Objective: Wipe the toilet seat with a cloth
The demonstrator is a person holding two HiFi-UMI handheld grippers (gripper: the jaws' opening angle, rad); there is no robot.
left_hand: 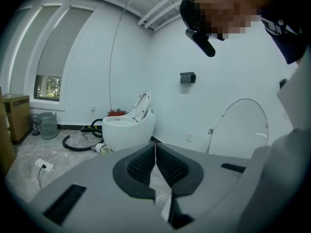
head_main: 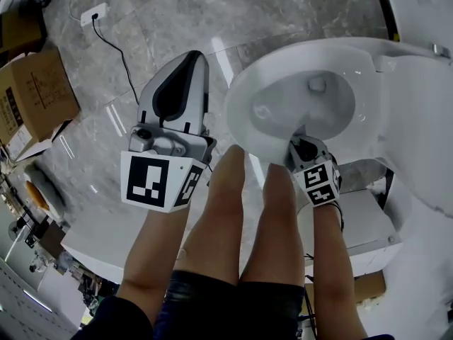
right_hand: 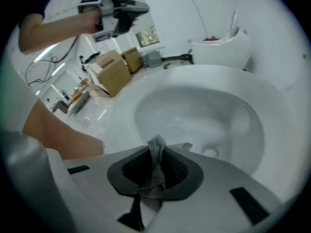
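Note:
The white toilet seat [head_main: 241, 94] rings the open bowl [head_main: 311, 105], and its lid [head_main: 417, 112] is raised at the right. My right gripper [head_main: 301, 132] is at the seat's near rim, shut on a grey mesh cloth [right_hand: 156, 161] that bunches up between the jaws. In the right gripper view the seat rim [right_hand: 121, 108] and bowl [right_hand: 204, 118] lie just beyond the right gripper [right_hand: 156, 147]. My left gripper [head_main: 191, 57] hangs over the floor left of the toilet. The left gripper [left_hand: 155, 149] is shut, pads touching, with nothing in it.
The person's bare legs [head_main: 230, 211] stand close against the toilet's front. Cardboard boxes [head_main: 32, 94] sit at the left, and a wall socket block with a black cable [head_main: 94, 14] lies on the marble floor. A second toilet [left_hand: 129, 127] and a hose [left_hand: 77, 143] stand farther off.

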